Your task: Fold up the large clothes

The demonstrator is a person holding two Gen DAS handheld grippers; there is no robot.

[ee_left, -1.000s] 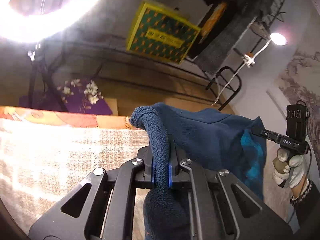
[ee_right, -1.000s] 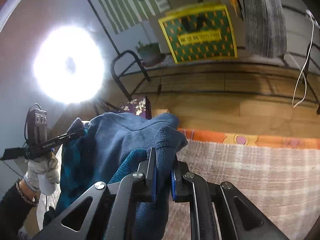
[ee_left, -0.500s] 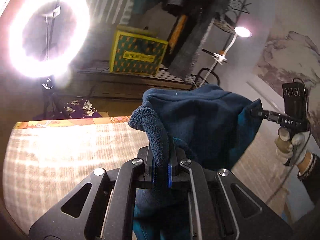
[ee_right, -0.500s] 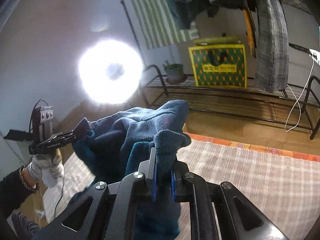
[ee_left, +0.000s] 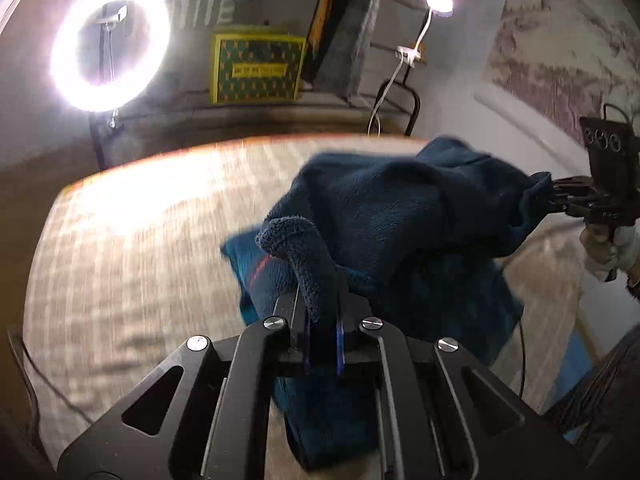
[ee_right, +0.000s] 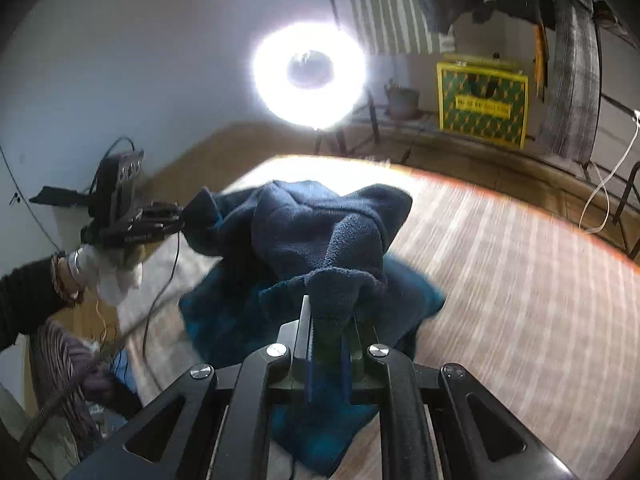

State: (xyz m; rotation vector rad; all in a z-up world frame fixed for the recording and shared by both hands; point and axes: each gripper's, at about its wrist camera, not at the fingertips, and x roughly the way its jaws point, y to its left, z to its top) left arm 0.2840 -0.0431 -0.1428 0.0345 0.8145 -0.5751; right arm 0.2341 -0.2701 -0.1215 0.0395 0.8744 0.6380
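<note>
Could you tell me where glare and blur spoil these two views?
Left wrist view: the ring light blows out and washes the mat, which streaks with motion blur. Right wrist view: the same lamp flares, the mat smears; the blue fleece stays fairly sharp.

The fleece (ee_left: pixel 420 216) is thick, fuzzy navy cloth, matt all over – the nap looks soft and a bit pilled. The grippers (ee_left: pixel 320 320) (ee_right: pixel 328 344) are matt black plastic with shiny metal screws. The cover (ee_left: pixel 132 240) under it is woven plaid cloth – rough-looking, with an orange edge.
</note>
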